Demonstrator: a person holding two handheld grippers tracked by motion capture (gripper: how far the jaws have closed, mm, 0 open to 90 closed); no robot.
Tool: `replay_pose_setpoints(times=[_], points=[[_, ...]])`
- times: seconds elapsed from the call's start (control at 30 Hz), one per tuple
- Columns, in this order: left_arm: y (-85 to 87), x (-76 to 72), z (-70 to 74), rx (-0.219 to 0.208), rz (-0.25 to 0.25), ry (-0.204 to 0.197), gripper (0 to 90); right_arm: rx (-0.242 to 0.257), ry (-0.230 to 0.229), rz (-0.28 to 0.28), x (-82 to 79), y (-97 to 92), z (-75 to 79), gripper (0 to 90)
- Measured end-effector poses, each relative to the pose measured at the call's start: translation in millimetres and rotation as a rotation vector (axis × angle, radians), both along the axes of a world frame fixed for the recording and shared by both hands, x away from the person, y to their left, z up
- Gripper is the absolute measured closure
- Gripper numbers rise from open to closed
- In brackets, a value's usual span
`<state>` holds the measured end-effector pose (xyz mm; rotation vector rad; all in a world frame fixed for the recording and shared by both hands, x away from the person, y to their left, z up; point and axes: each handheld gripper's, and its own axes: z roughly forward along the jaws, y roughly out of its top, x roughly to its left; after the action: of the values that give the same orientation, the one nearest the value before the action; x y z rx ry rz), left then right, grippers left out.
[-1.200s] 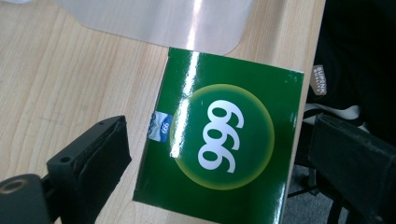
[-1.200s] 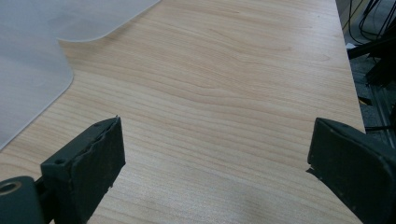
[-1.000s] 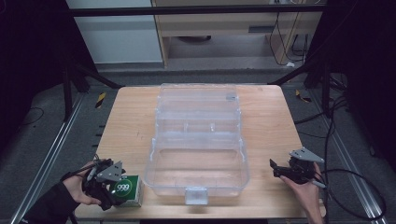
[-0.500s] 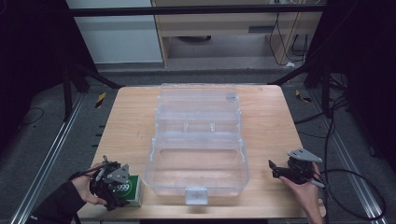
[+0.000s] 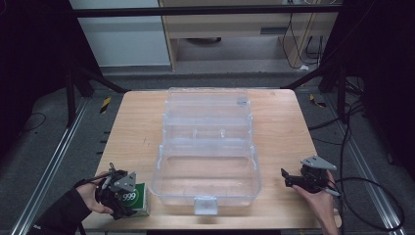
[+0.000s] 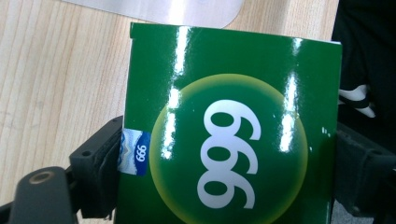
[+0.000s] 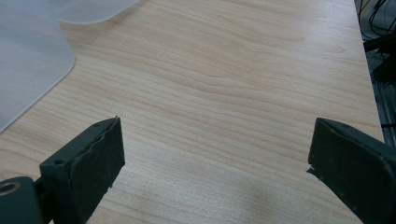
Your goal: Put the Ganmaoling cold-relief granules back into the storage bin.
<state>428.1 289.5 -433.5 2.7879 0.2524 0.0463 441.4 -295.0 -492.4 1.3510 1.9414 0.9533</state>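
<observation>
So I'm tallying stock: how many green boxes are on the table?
1: the green box sits at the table's near left corner, between the left gripper's jaws.

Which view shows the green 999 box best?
The left gripper view: the green 999 box sits large between the left gripper's jaws, print readable. The high view shows it small at the table's near left corner, beside the clear case.

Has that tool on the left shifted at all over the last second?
Yes. The left tool has slid a little right, toward the clear plastic case, and its jaws have just been closing around the green box.
</observation>
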Motion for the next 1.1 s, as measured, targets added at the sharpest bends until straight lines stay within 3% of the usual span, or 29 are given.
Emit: replay_pose_setpoints(times=[0.27, 0.5, 0.73, 1.1], points=[[-0.4, 0.7, 2.6, 0.012, 0.024, 0.018, 14.2, 0.000, 0.006, 0.004, 0.0, 0.3, -1.0, 4.4], [4.7, -1.7, 13.4, 0.003, 0.051, 0.020, 14.6, 0.003, 0.007, 0.006, -0.3, 0.0, -1.2, 4.6], [11.2, -3.6, 45.9, -0.011, 0.062, -0.023, 14.6, 0.006, 0.010, 0.007, -0.4, -0.2, -1.2, 4.6], [8.0, -1.6, 83.0, -0.042, 0.058, -0.072, 14.7, 0.009, 0.008, 0.009, -0.7, -0.3, -1.1, 4.8]])
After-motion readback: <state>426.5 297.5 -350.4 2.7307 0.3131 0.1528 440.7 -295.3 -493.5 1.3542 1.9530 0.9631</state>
